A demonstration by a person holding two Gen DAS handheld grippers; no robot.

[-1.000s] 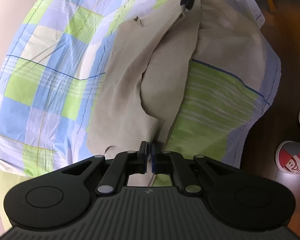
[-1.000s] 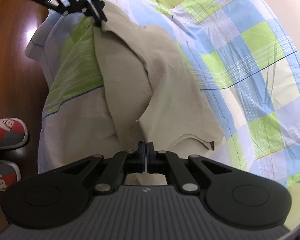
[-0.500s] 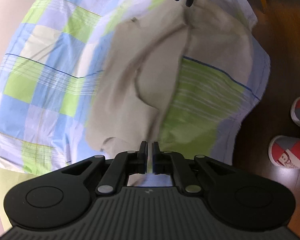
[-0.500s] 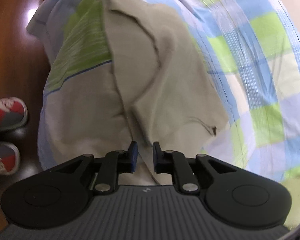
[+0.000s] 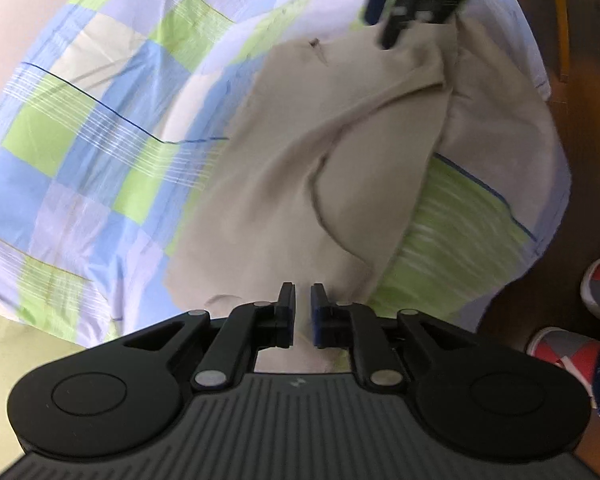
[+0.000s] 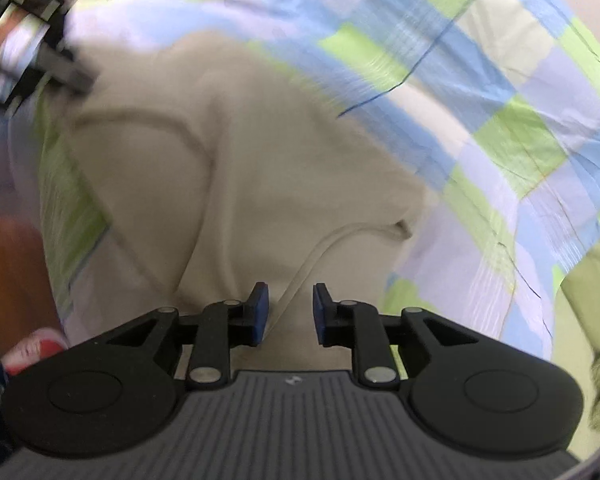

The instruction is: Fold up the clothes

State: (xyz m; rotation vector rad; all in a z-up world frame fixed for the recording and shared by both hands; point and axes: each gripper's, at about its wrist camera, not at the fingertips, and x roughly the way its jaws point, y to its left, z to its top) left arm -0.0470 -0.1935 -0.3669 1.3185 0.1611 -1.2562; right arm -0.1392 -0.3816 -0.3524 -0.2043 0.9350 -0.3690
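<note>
A beige garment (image 5: 320, 168) lies partly folded on a checked blue, green and white bedsheet (image 5: 100, 128). My left gripper (image 5: 302, 312) hovers over the garment's near edge, jaws slightly apart and empty. My right gripper (image 6: 287, 312) is open above the garment's other end (image 6: 260, 152), with a fabric edge lying below the gap. The right gripper also shows at the top of the left wrist view (image 5: 400, 4), above the cloth. The left gripper shows blurred at the top left of the right wrist view (image 6: 32, 52).
The bed edge drops to a dark wooden floor (image 5: 588, 120) on the right of the left wrist view. Red and grey slippers (image 5: 572, 352) stand on the floor by the bed. A plain green sheet (image 5: 4, 340) shows beyond the checked one.
Both grippers let go of the garment and opened, the right first and wider. The right gripper swung over the cloth toward the left; its view is now blurred.
</note>
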